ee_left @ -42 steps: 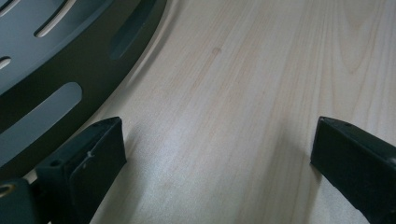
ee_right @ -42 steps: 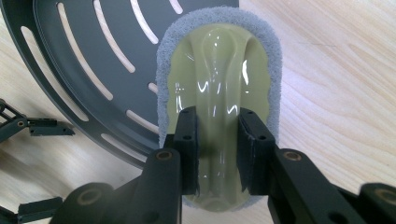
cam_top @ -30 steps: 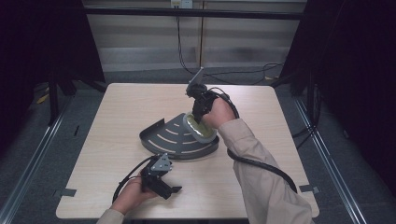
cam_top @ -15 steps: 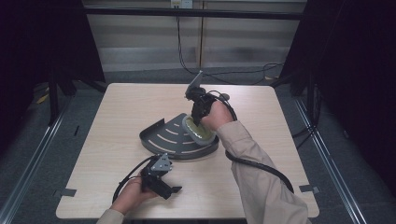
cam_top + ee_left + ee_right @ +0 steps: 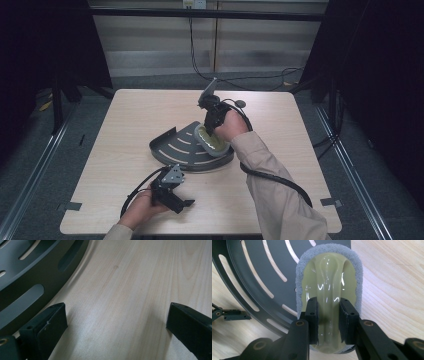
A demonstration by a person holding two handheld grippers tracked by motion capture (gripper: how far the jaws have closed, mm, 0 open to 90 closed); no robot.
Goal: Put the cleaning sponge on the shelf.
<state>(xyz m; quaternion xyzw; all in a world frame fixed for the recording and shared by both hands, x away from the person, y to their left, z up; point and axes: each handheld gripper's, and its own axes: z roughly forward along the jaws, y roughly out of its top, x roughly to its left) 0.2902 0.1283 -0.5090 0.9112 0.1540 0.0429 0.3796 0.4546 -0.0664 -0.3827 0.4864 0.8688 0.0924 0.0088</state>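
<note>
Nearest the bench's front edge, left gripper rests low, fingers wide apart over bare wood, just beside the slotted grey rack. Farther back, right gripper has fingers clamped on the ridge handle of a yellow-green scouring pad, lying on the rack's right part.

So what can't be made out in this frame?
- Scrubber underside: right gripper view, hidden by its own handle; contact with the slotted tray unclear.
- Tray's far part: left gripper view, cut off by the edge.
- Left gripper fingers: high view, too small.
</note>
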